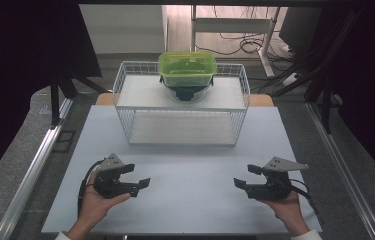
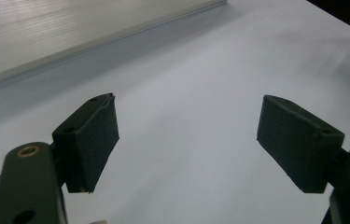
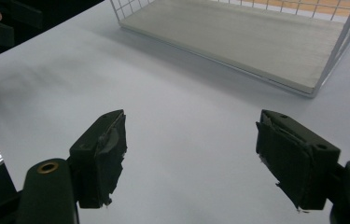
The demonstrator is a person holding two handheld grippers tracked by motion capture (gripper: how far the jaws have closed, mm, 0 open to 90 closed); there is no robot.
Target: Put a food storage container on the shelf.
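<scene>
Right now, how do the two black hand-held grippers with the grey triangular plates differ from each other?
The left gripper points toward the table's middle from the left side, while the right gripper points back at it from the right. The rubber pads on the right gripper look torn and ragged at the edges; the left gripper's pads look smoother, with only slight wear. Both are open, hold nothing, and sit near the white table.

White counter (image 1: 185,200): white wire two-tier rack (image 1: 181,102) at far centre; green lidded container (image 1: 187,68) on its upper shelf. Left hand-held gripper (image 1: 137,176) and right hand-held gripper (image 1: 246,176) near front edge, jaws apart, empty, well separated.
</scene>
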